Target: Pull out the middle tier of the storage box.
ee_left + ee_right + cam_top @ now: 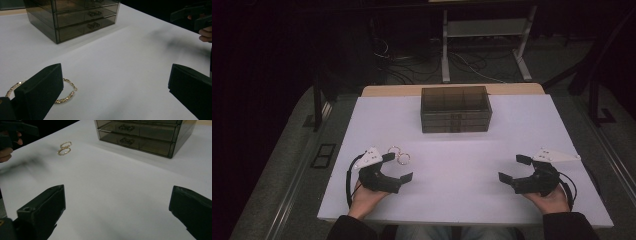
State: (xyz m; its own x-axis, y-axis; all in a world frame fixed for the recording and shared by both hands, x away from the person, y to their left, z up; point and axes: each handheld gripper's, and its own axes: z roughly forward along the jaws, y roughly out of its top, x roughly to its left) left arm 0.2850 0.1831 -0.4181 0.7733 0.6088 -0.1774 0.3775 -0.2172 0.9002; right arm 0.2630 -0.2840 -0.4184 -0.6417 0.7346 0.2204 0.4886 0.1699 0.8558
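Left gripper (398, 167): your jaws are spread wide and grip nothing, resting low on the table (452, 200), likely readying a pick.
Bracelets (399, 154): two gold bangles lie flat, side by side, just beyond your left gripper's far jaw.
Drawer box (455, 110): smoky three-drawer organiser at the table's far middle, drawers closed, probably the bangles' destination.
Right gripper (512, 167): spread too, empty, parked well apart from the bangles.

Two bracelets (399, 155) look like gold metal, beaded and glinting. The drawer box (455, 109) is smoky, glossy see-through plastic. The table (462, 200) is matt white.
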